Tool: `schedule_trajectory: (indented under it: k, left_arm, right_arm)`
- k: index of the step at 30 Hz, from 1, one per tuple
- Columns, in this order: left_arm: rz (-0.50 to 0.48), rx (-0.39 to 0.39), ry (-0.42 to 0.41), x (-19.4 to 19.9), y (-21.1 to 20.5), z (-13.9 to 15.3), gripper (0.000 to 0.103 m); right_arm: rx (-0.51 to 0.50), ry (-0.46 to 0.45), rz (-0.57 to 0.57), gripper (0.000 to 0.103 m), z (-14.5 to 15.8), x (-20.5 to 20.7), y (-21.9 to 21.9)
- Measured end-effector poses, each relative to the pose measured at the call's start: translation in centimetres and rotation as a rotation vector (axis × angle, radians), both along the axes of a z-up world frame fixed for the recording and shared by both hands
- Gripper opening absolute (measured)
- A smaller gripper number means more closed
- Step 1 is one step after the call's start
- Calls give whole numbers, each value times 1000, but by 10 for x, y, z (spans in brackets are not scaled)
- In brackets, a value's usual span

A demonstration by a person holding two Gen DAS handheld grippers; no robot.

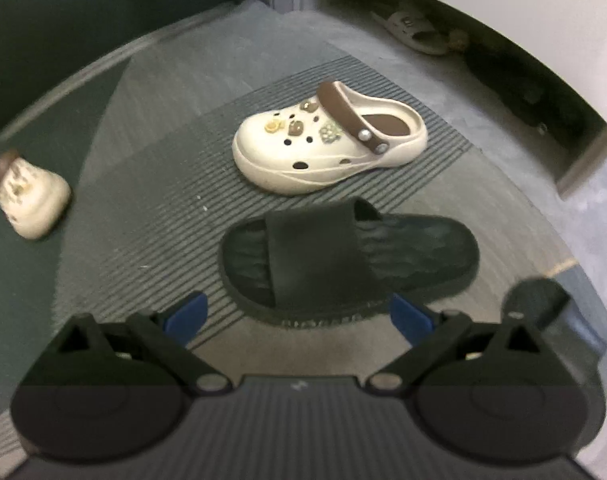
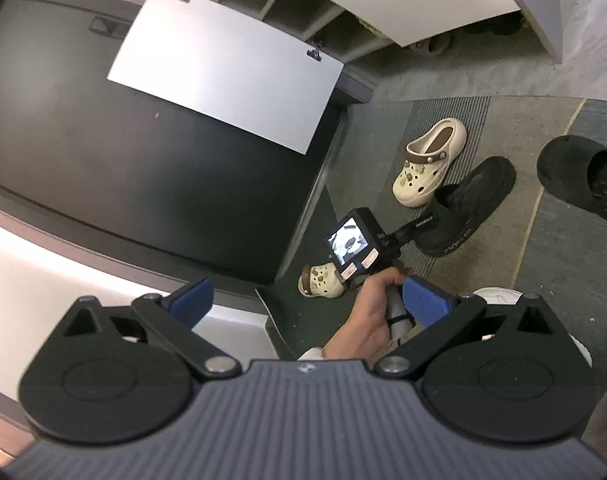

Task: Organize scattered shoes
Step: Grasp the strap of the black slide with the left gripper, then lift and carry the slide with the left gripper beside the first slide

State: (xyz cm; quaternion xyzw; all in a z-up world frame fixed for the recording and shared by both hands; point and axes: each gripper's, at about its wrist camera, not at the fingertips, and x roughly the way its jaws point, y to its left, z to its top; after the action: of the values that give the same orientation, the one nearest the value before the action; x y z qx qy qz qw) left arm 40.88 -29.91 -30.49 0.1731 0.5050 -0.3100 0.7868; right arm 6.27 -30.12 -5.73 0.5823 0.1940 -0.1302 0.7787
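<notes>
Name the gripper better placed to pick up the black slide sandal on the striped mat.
Left. The left gripper is open, directly facing the black slide sandal; the right gripper points elsewhere.

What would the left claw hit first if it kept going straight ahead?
Most likely the black slide sandal, lying just ahead of the open left claw. The cream clog sits beyond it. Exact depth is unclear.

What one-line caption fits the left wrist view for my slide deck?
Open left gripper hovers before a black slide sandal; cream clog beyond it on the striped mat.
</notes>
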Motion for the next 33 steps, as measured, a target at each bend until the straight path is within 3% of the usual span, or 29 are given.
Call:
schedule_trajectory:
  k: [5, 8, 13, 16, 19, 25, 33]
  left_arm:
    - [-35, -14, 44, 15, -21, -25, 99]
    - [-51, 6, 30, 22, -38, -40, 99]
    - [-21, 70, 73, 33, -54, -75, 99]
    - [-53, 86, 56, 32, -58, -87, 94]
    - [-97, 92, 39, 32, -59, -85, 89]
    - [-68, 56, 62, 31, -37, -66, 86]
    - [-181, 6, 103, -28, -9, -38, 86]
  right_arm:
    - [24, 20, -24, 103, -11, 17, -16]
    - [41, 27, -55, 103, -16, 22, -23]
    - [53, 42, -55, 103, -21, 29, -28]
    - [62, 37, -65, 103, -23, 29, -32]
    - [74, 26, -74, 103, -23, 26, -33]
    - [92, -24, -70, 103, -18, 17, -24]
    - [135, -84, -56, 103, -11, 3, -14]
